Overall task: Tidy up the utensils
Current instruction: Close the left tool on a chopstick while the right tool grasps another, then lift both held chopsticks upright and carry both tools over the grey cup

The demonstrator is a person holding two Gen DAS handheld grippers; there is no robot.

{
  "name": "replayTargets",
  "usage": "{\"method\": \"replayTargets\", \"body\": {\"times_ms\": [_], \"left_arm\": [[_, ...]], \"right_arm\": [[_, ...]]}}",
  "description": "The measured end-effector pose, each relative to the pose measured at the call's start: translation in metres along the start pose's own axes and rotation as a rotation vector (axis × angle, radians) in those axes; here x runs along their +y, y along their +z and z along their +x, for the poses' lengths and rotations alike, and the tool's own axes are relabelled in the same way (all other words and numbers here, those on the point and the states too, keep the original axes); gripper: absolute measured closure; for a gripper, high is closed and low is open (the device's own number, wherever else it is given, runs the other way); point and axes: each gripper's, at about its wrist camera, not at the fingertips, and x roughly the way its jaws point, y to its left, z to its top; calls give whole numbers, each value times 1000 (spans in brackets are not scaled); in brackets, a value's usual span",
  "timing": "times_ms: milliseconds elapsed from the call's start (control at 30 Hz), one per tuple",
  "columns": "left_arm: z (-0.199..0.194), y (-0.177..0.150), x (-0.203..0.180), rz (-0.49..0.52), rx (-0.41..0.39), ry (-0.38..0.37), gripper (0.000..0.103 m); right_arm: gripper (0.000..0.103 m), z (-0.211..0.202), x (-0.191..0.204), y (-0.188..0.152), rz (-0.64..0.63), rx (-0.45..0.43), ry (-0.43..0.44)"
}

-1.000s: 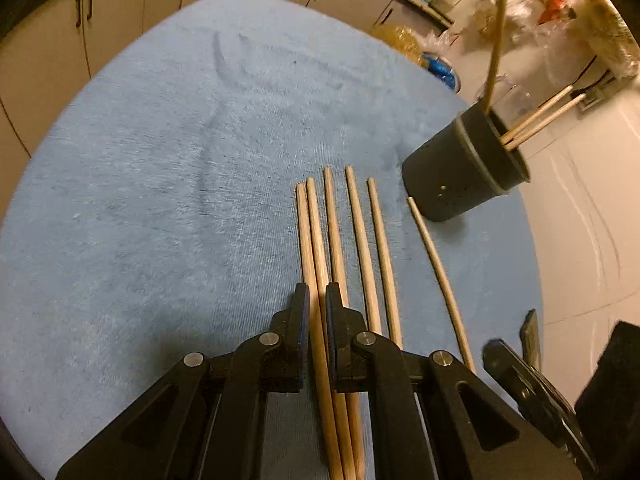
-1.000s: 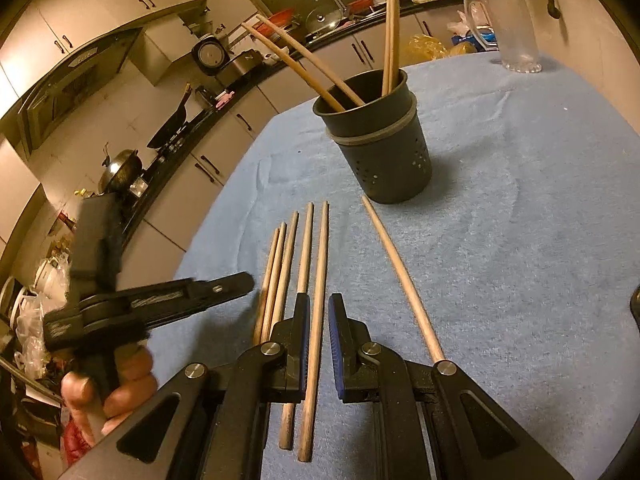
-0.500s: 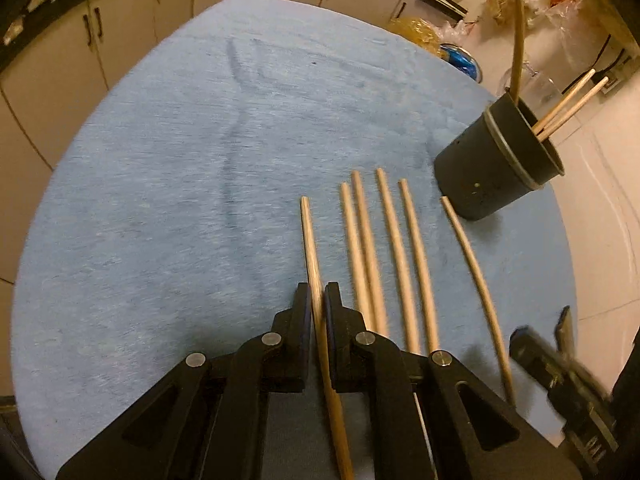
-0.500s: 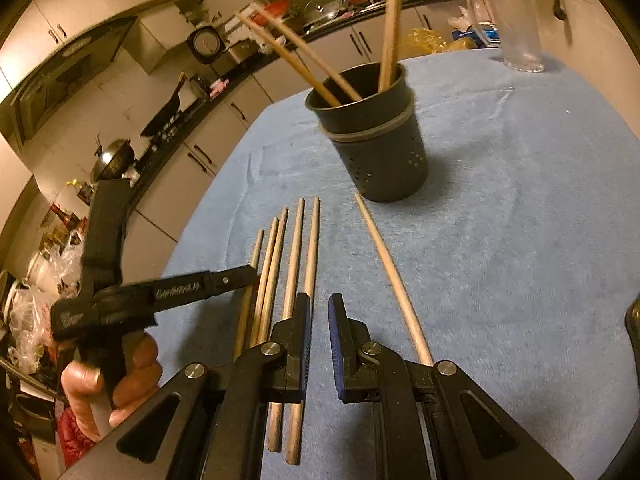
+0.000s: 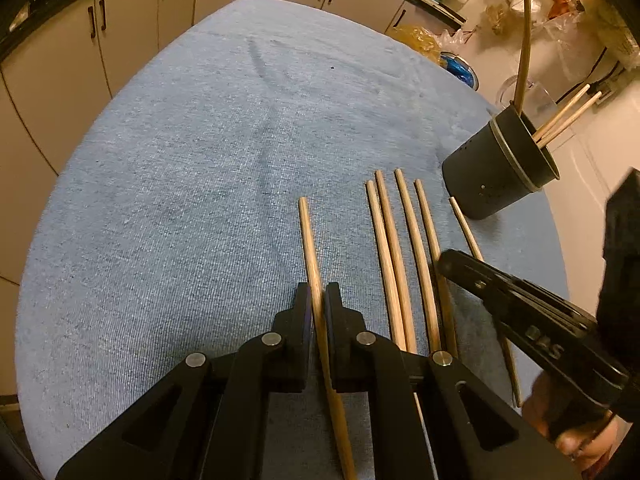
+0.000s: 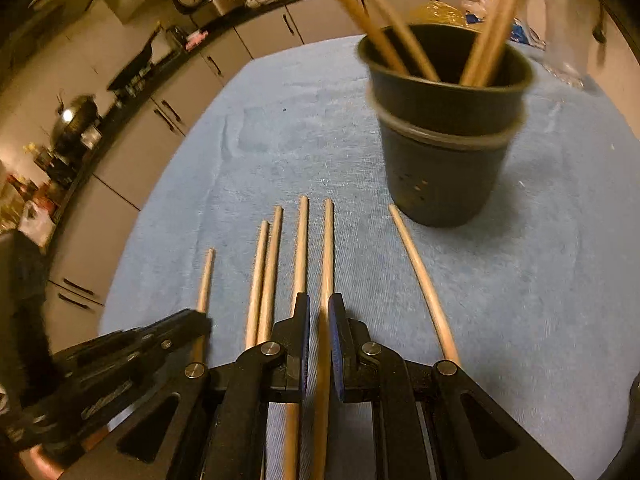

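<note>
My left gripper (image 5: 318, 300) is clamped near shut on one chopstick (image 5: 309, 240), which lies well apart from the row (image 5: 394, 248) on the blue cloth (image 5: 180, 180). My right gripper (image 6: 319, 312) is all but closed, with a stick (image 6: 328, 248) from the row running between its jaws; I judge it pinched, though motion blur leaves contact uncertain. The cup (image 6: 440, 152) stands beyond the row's far ends and already carries several sticks.

Risks noted:
- Both sticks are gripped low on their length, so the long free ends may swing or pivot in the pads on lifting
- The right jaws sit just beside a neighbouring stick (image 6: 301, 248); raising may drag it out of line
- The two grippers work close together, and crossing paths to the cup could knock the held sticks
- Sticks leaning in the cup crowd its mouth and may deflect an incoming tip, or tip the cup

Surroundings: a single stick (image 6: 420, 280) lies between the row and the cup. A clear glass stands behind the cup. Cabinets (image 5: 100, 40) ring the table, well clear
</note>
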Motion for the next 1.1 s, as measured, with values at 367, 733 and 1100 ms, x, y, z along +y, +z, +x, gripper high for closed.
{"method": "replayTargets", "body": {"times_ms": [367,733,1100], "left_arm": [[3,2,-1,4,-5,-22,96],[-16,-3,-1,-18,-55,-47,97],[-75,-23,-34,23,-174,-56,97]], "right_arm": [[96,19,19,16,-103,34,-91],[96,-40,3,4,-31,-115,60],[96,-122,2,-44,-43,-336,141]]}}
